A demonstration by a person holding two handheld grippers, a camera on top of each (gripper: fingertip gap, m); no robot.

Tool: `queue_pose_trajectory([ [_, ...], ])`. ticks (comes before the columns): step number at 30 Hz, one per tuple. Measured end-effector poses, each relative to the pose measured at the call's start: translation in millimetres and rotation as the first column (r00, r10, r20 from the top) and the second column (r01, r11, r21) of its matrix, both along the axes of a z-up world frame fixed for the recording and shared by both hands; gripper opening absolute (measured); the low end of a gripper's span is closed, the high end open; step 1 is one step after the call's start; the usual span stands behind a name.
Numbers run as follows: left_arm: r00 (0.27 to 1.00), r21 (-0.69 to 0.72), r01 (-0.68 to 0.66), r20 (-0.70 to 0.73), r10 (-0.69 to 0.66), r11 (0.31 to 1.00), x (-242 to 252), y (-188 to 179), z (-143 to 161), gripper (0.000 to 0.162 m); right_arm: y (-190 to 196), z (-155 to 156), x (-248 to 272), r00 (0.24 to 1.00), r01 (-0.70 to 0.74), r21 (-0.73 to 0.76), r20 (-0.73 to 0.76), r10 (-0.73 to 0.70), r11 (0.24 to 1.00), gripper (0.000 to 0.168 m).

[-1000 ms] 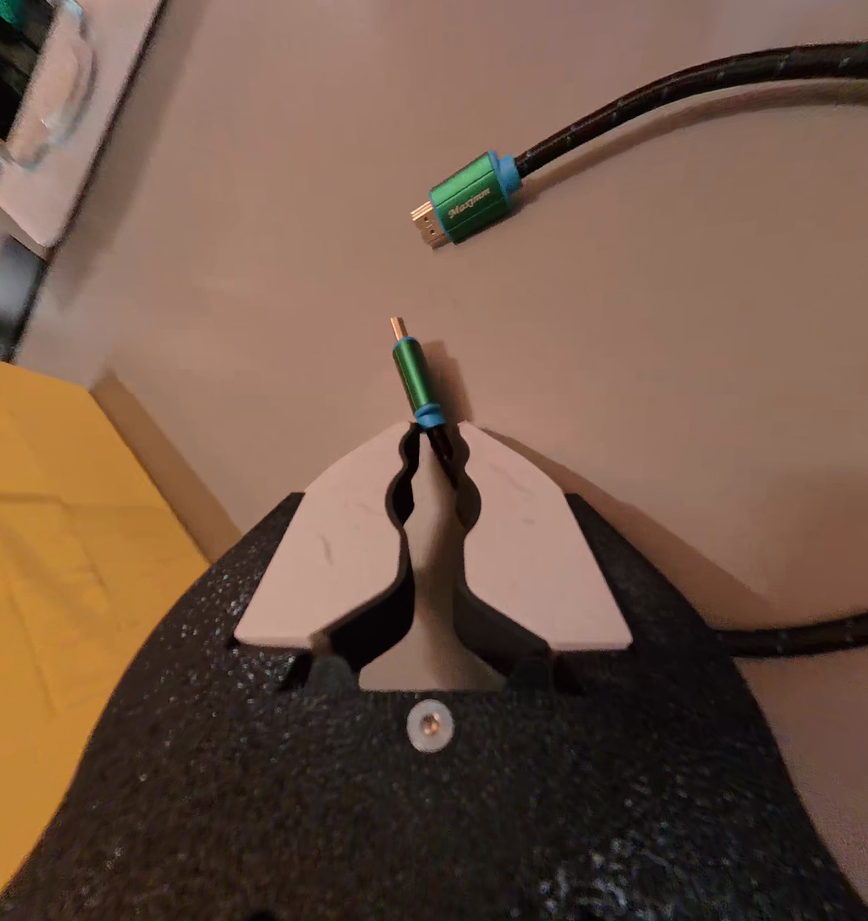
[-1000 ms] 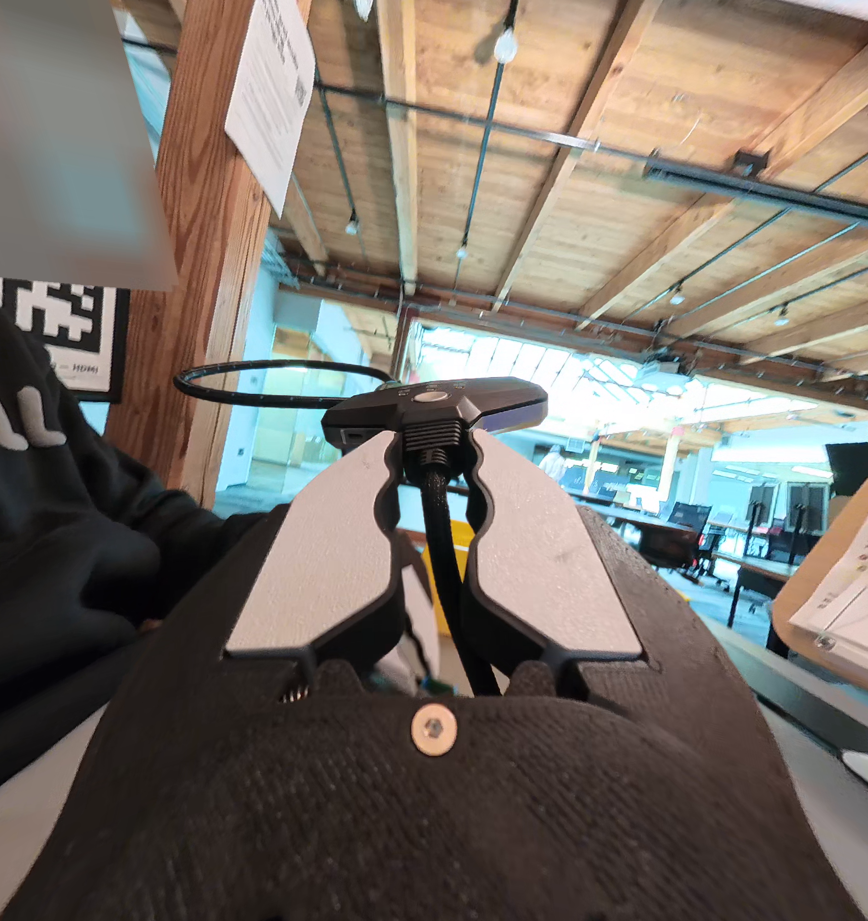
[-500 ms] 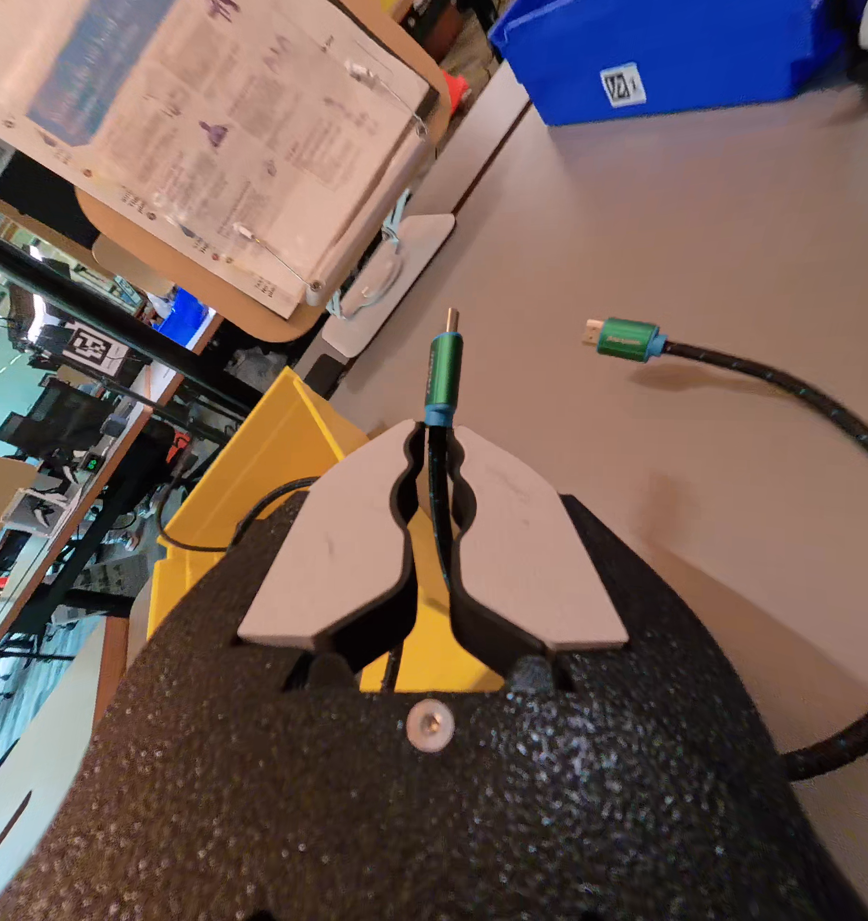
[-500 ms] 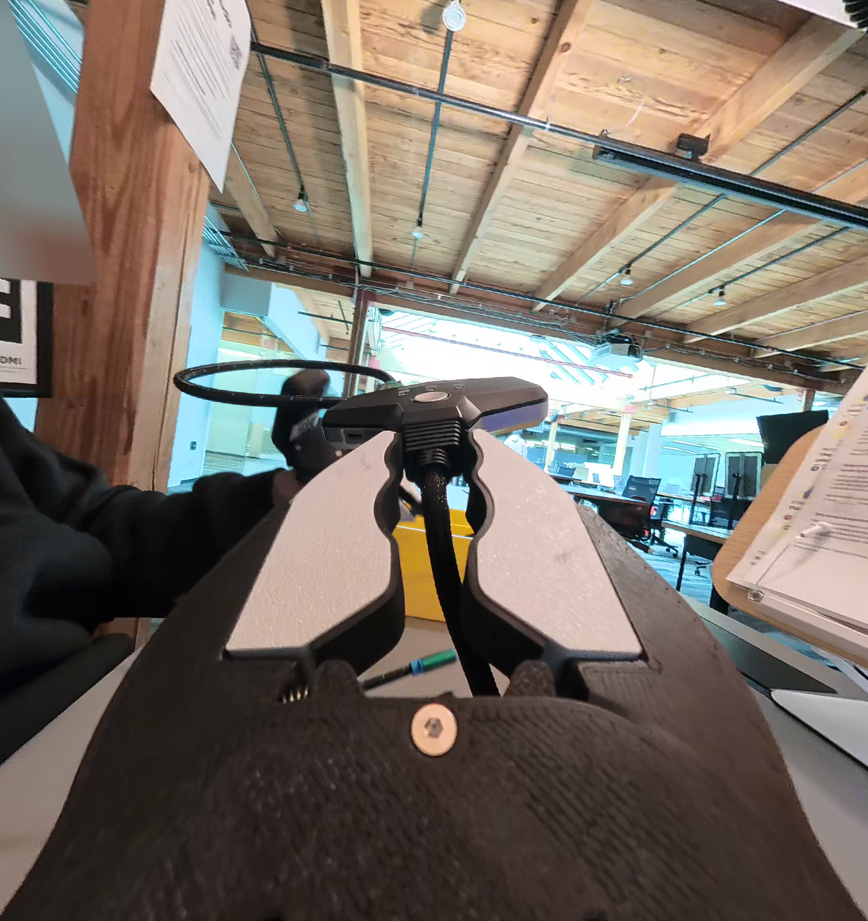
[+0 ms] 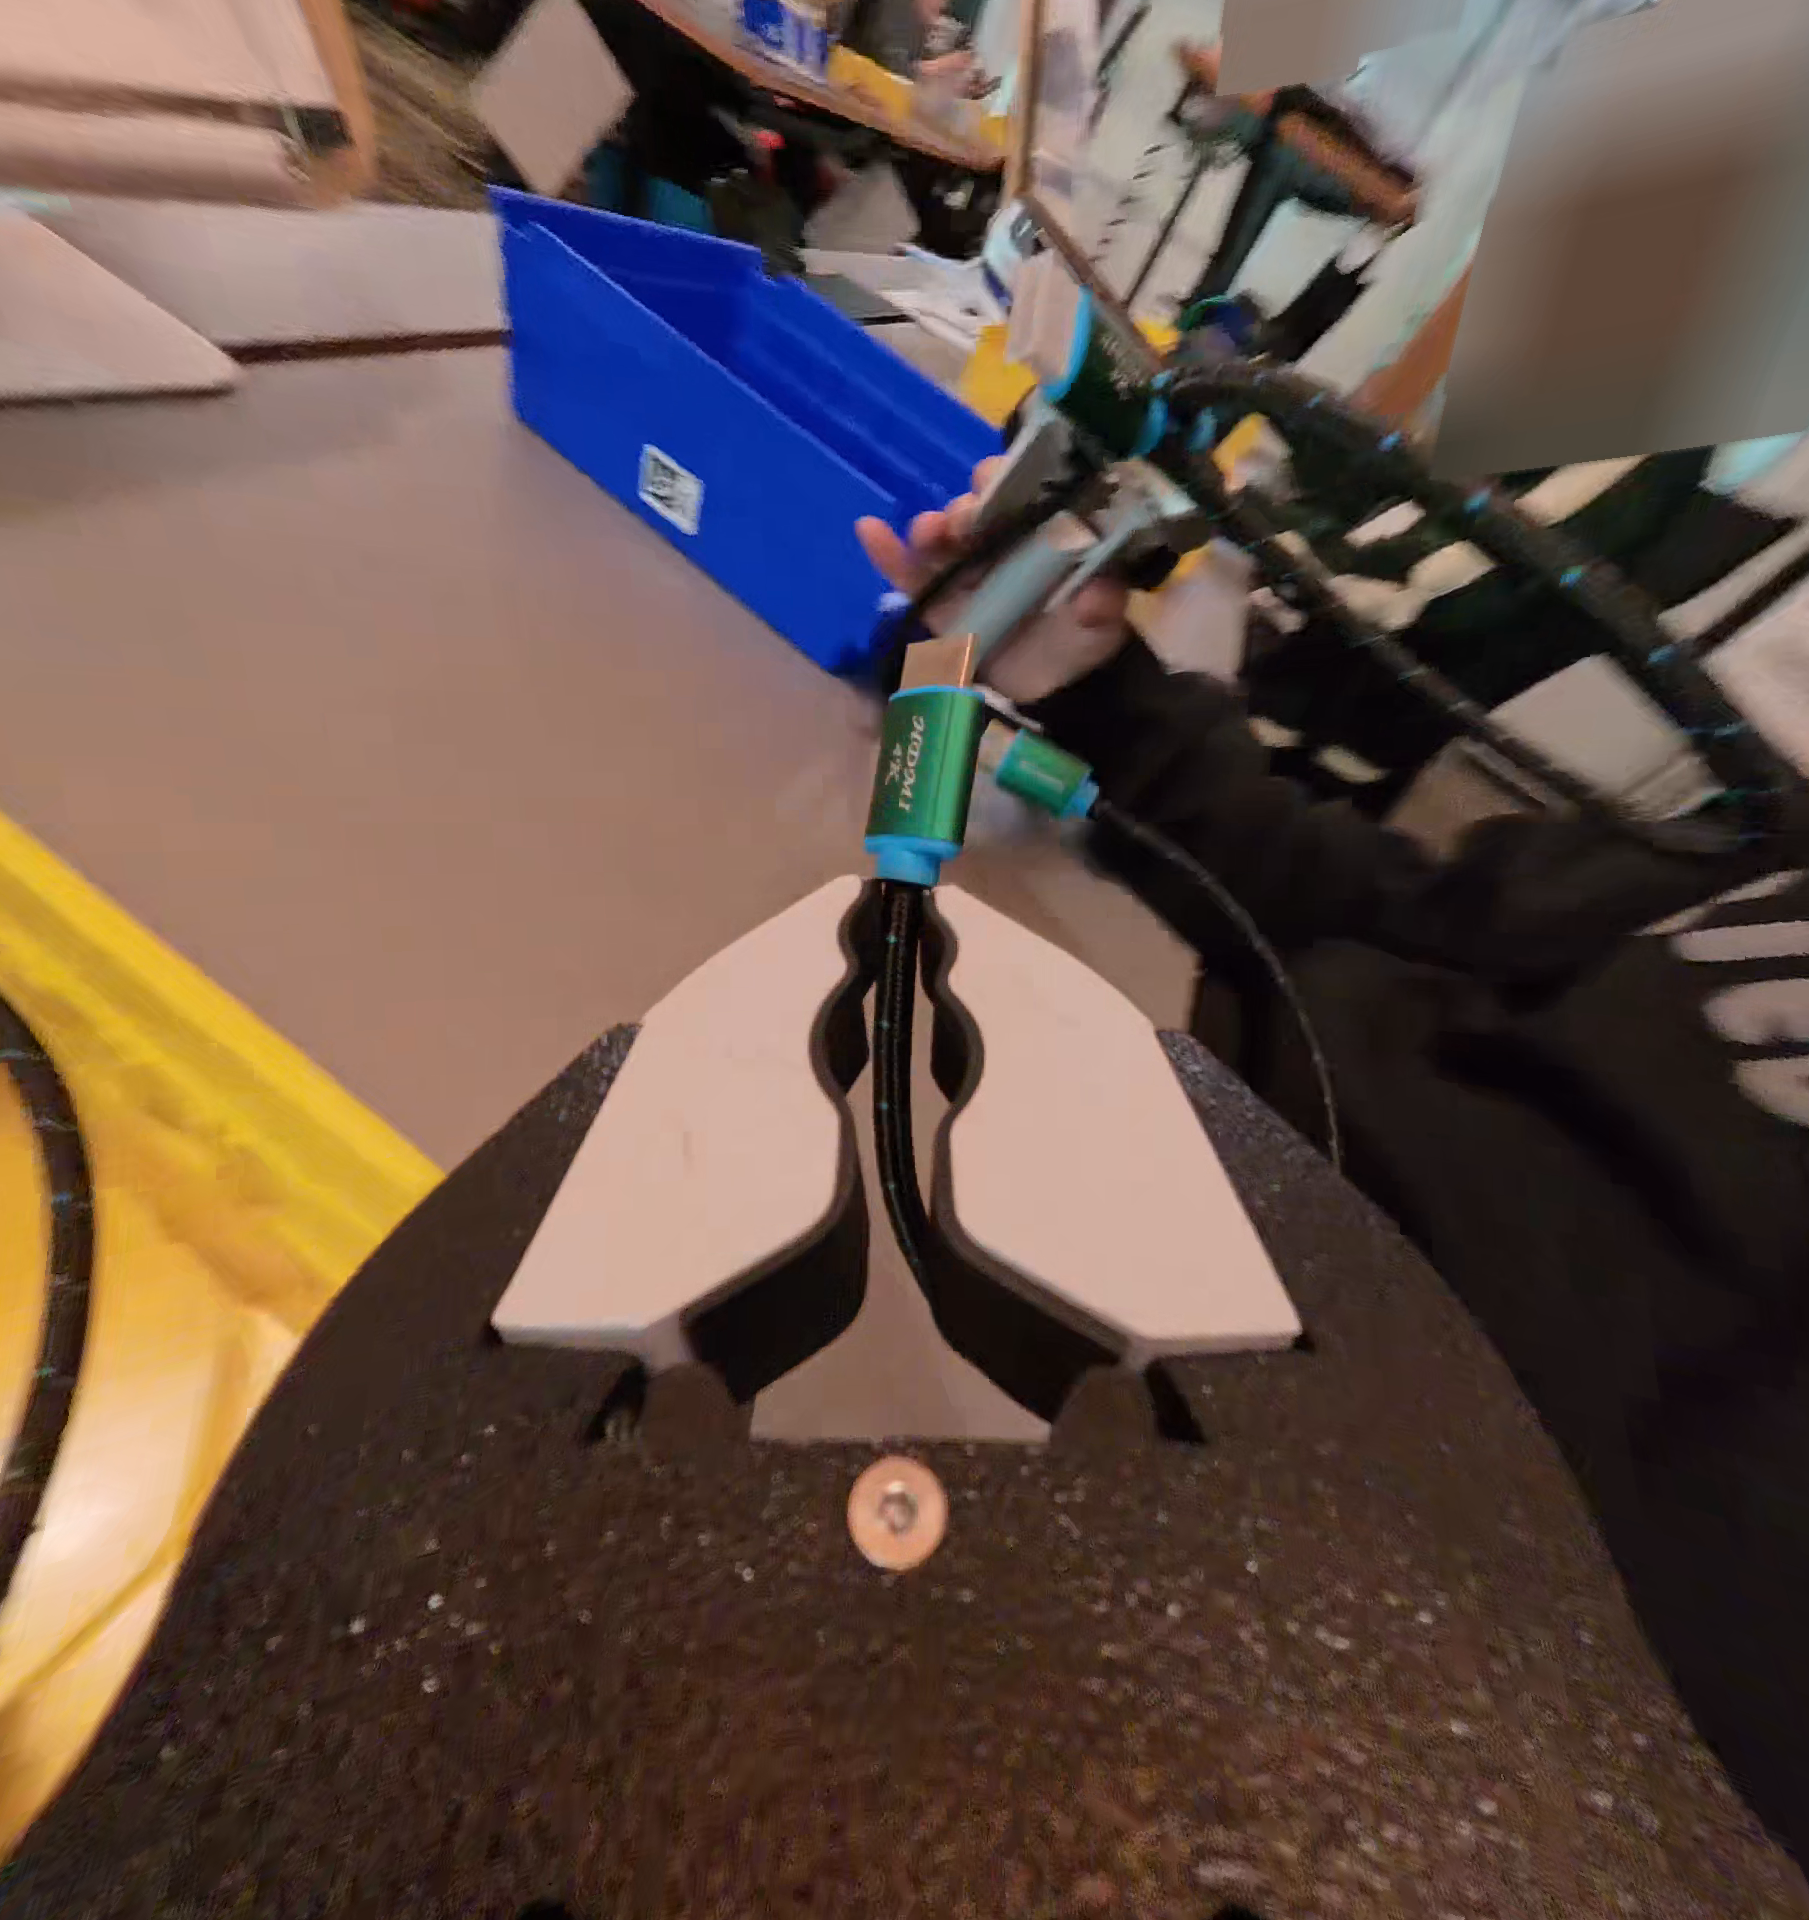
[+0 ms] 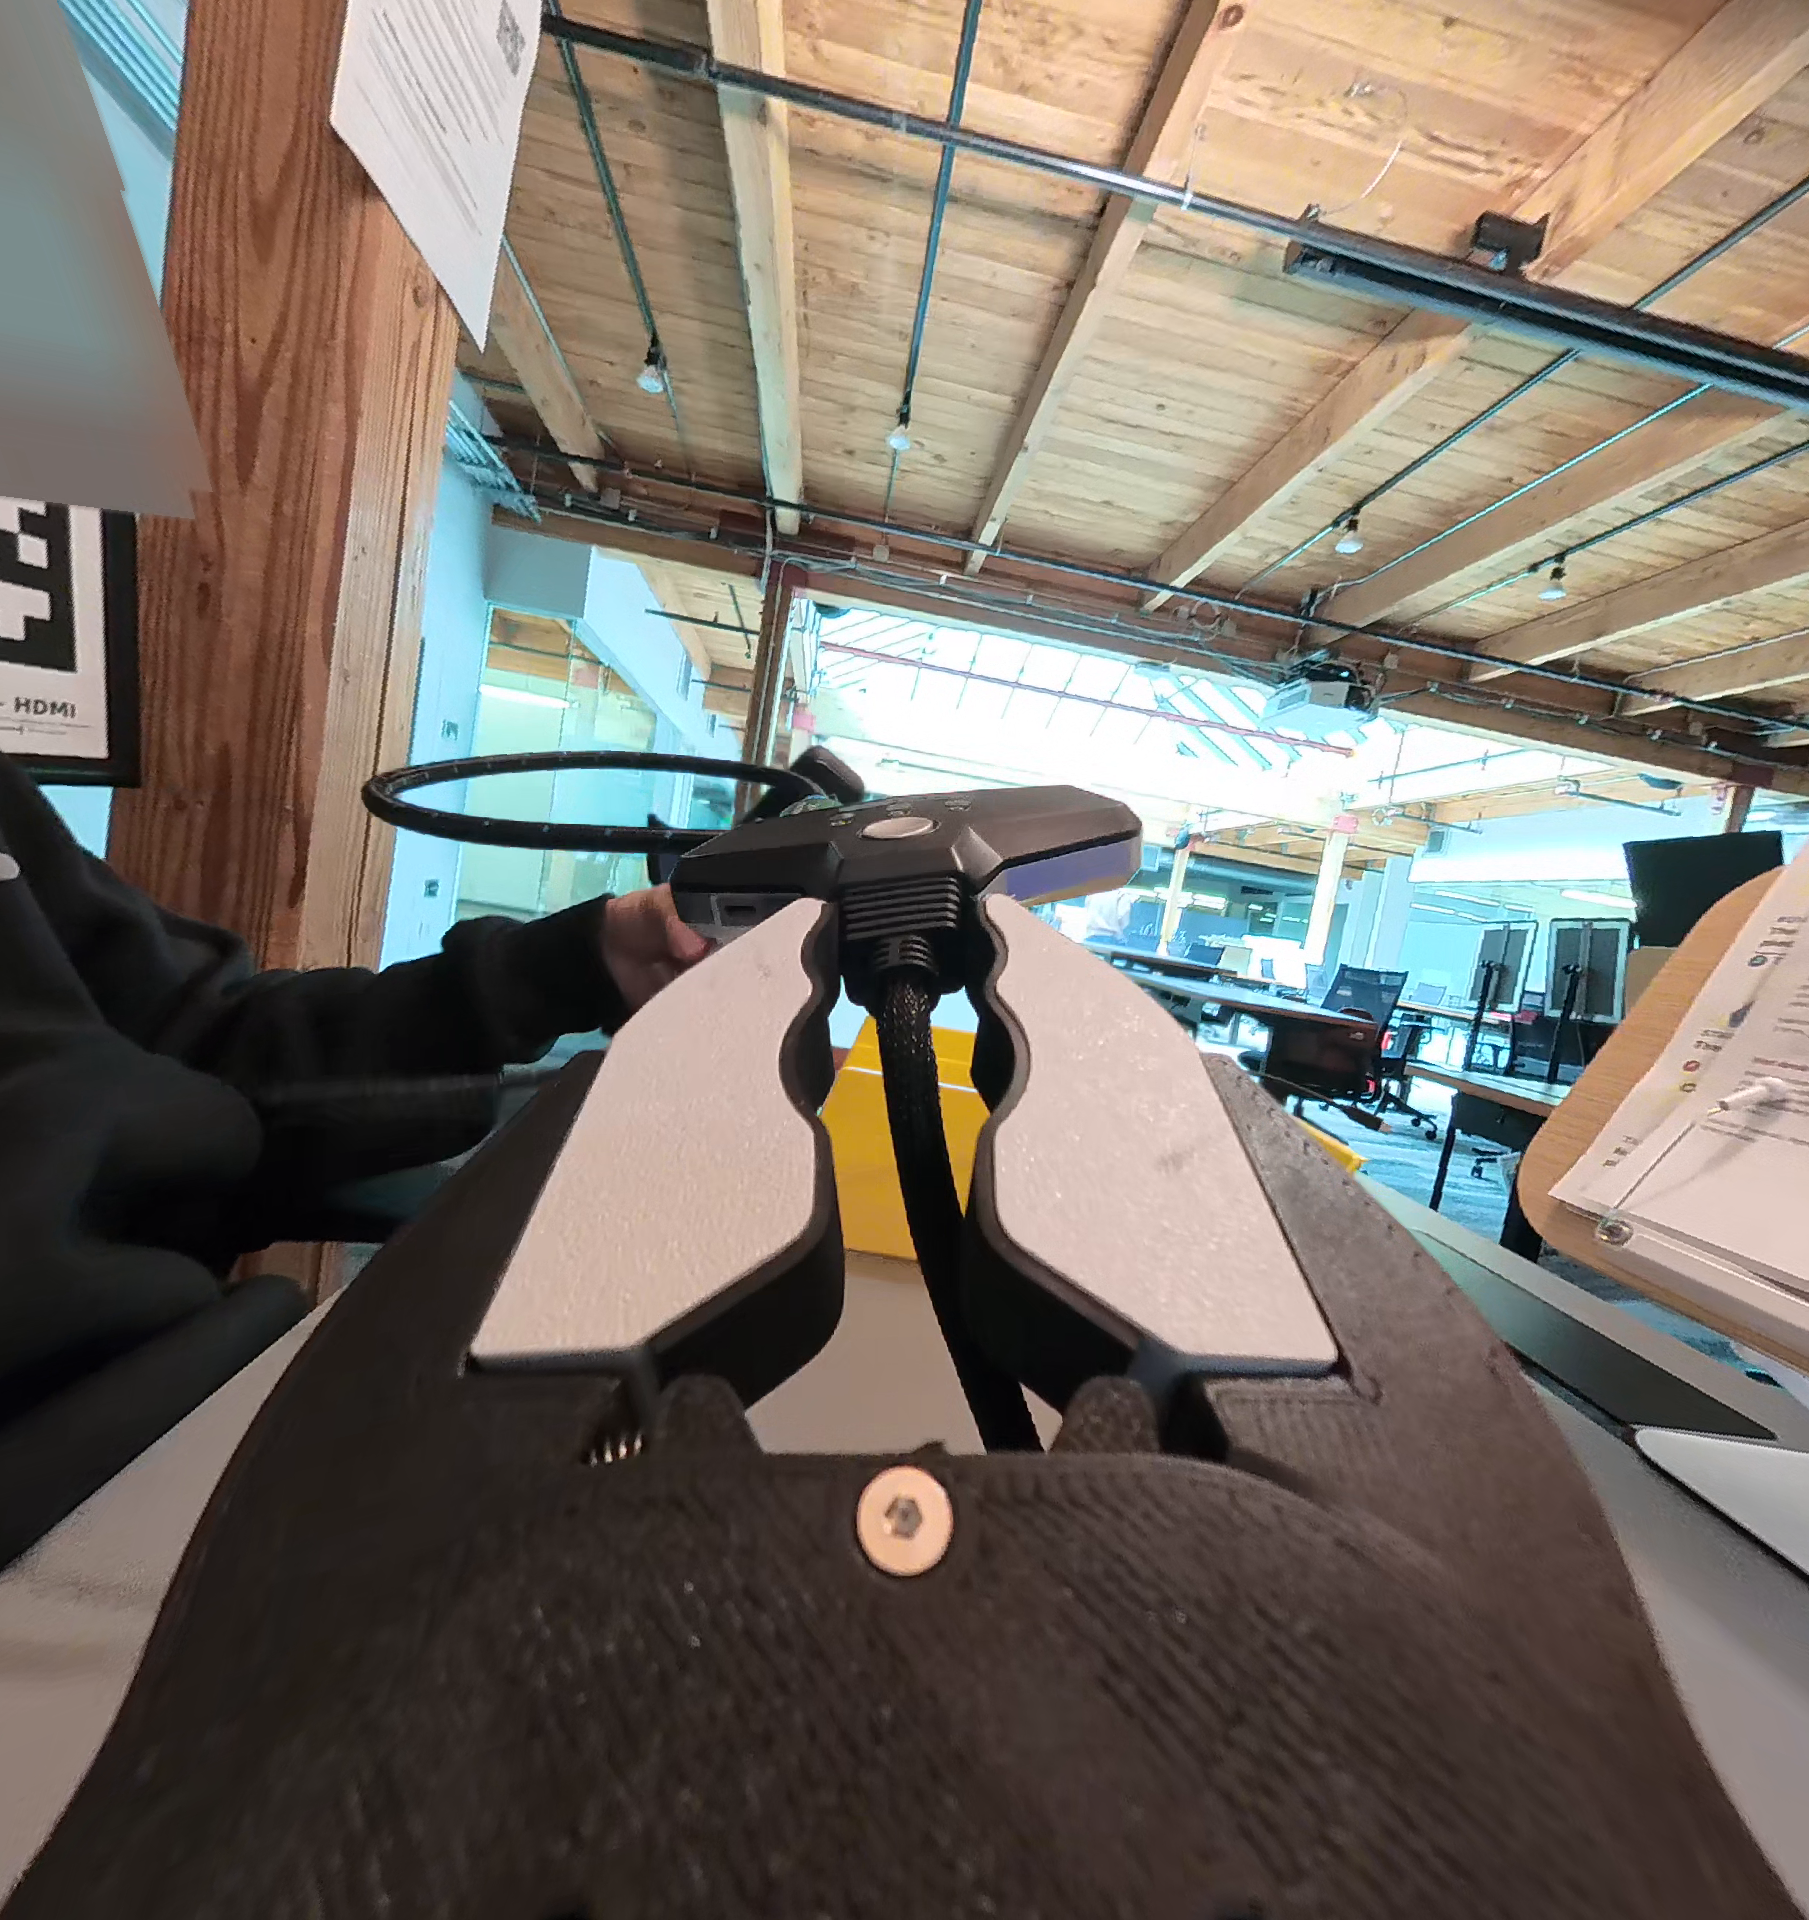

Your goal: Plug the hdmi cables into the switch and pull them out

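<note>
My left gripper (image 5: pixel 900 909) is shut on a black braided HDMI cable just behind its green plug (image 5: pixel 921 774), which sticks out past the fingertips, gold tip forward. A second green plug (image 5: pixel 1043 774) lies on the table just beyond. Farther off, blurred, a third green plug (image 5: pixel 1108 374) on a thick braided cable (image 5: pixel 1451 540) sits at the switch. My right gripper (image 6: pixel 905 925) is shut on the ribbed neck of the black HDMI switch (image 6: pixel 910 836) and holds it in the air. A black cable loop (image 6: pixel 567 800) hangs to its left.
A blue bin (image 5: pixel 713 416) stands on the brown table (image 5: pixel 360 675) ahead of the left gripper. A yellow bin (image 5: pixel 152 1091) with a cable in it is at the left. A person's dark sleeve (image 6: pixel 204 1039) and a hand (image 6: pixel 651 940) are near the switch. A document stand (image 6: pixel 1710 1091) is at the right.
My left gripper has swung right with its plug, from facing the table to facing the switch and the right gripper. The right gripper has barely moved. The hand has come up to the switch's left side.
</note>
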State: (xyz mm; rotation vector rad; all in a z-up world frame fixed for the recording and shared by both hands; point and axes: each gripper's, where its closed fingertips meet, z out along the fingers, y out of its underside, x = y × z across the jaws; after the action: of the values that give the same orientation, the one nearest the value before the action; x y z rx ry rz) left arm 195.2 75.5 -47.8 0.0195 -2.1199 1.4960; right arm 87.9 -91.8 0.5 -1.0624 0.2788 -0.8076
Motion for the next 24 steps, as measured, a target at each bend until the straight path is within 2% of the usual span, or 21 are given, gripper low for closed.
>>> queue_pose_trajectory([
  [4,0.991,-0.045,0.040,-0.122,-0.046,0.998,1,7,8,0.006,3,-3,1,1.000,-0.005,-0.016,-0.011,0.005,1.000,0.023],
  [6,0.995,-0.043,0.036,-0.096,-0.040,0.998,4,9,6,0.006,4,-2,1,1.000,-0.014,-0.016,-0.010,0.014,1.000,0.023],
  [9,0.989,-0.051,0.101,-0.100,-0.106,0.994,-2,16,6,0.006,4,-2,-1,1.000,-0.024,-0.011,-0.007,0.024,1.000,0.023],
  [15,0.964,0.031,0.254,-0.096,-0.250,0.967,-21,28,-10,0.006,7,-4,0,0.999,-0.032,-0.025,-0.017,0.031,0.999,0.023],
  [17,0.968,0.028,0.237,-0.088,-0.233,0.971,-18,25,-10,0.006,8,-5,1,0.999,-0.033,-0.030,-0.022,0.032,0.999,0.023],
  [21,0.988,-0.025,0.120,0.096,-0.117,0.992,-3,21,1,0.006,13,-9,1,0.998,-0.055,-0.052,-0.042,0.053,0.997,0.023],
  [24,0.934,-0.057,0.002,0.356,0.018,0.998,6,26,17,0.006,23,-16,0,0.992,-0.110,-0.090,-0.079,0.103,0.990,0.023],
])
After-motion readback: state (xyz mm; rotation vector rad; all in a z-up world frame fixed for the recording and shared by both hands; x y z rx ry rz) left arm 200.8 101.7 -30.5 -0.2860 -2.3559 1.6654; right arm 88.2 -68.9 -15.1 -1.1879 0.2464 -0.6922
